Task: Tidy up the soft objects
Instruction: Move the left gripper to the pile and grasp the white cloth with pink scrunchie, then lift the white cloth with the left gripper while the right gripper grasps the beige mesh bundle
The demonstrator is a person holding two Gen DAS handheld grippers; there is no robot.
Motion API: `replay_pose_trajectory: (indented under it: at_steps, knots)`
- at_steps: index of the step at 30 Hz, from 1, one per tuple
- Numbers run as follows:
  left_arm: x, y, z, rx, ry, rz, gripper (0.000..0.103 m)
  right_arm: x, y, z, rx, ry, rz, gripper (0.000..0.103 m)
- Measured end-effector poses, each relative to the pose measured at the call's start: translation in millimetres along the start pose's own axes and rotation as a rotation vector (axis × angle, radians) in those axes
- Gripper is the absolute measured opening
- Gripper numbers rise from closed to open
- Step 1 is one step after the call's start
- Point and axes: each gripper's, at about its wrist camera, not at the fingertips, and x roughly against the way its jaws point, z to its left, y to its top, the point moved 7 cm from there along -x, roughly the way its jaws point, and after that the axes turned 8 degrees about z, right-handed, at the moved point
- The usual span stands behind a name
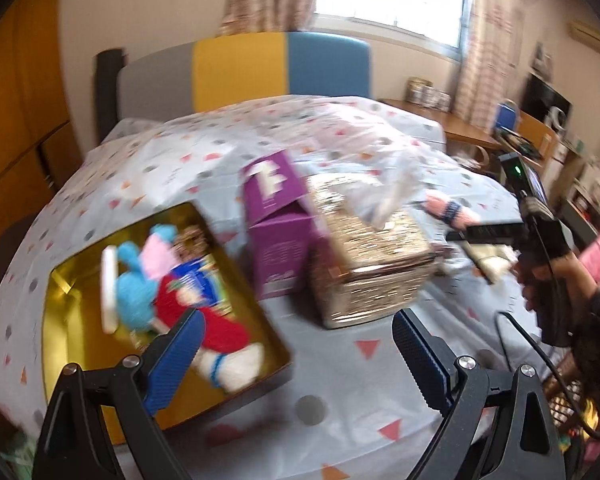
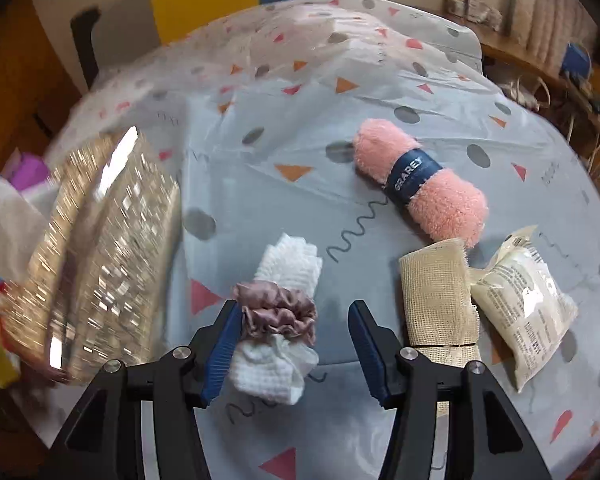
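My right gripper point(image 2: 296, 306) hangs low over the patterned bed sheet point(image 2: 260, 184), jaws apart. A rolled white cloth point(image 2: 292, 264) with a mauve scrunchie point(image 2: 278, 314) around it lies between them, against the left finger and clear of the right one. A pink yarn skein point(image 2: 420, 184), a beige gauze roll point(image 2: 440, 300) and a sealed pale packet point(image 2: 528, 300) lie to the right. My left gripper point(image 1: 300, 320) is open and empty, above the near edge of a gold tin point(image 1: 68, 320) that holds a blue plush point(image 1: 136, 300) and a red knitted toy point(image 1: 204, 320).
A glittery gold tissue box point(image 1: 368, 256) and a purple carton point(image 1: 276, 224) stand between the tin and the loose items. A person's hand point(image 1: 540, 276) holds the right gripper at the bed's right side. Beyond are a headboard, a desk and a window.
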Motion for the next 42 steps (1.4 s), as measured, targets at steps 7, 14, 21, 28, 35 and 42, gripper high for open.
replay_pose_trajectory:
  at_steps: [7,14,21,28,35,42]
  knots:
    - [0,43,-66,-0.121,-0.114,-0.014,0.095,50,13,-52,-0.243,0.0,-0.21,0.057]
    - [-25,95,-155,-0.237,-0.249,0.064,0.082,83,7,-119,-0.503,-0.015,-0.33,0.057]
    - [-116,108,-209,-0.161,-0.331,0.38,0.065,94,-8,-161,-0.677,-0.009,-0.385,0.057]
    - [-170,97,-224,-0.173,-0.207,0.499,0.063,92,-6,-155,-0.655,0.036,-0.37,0.057]
    - [-210,74,-227,-0.227,-0.089,0.547,0.051,90,-9,-157,-0.682,0.087,-0.369,0.057]
    - [-207,62,-227,-0.31,-0.058,0.413,0.027,86,-8,-156,-0.677,0.104,-0.353,0.057]
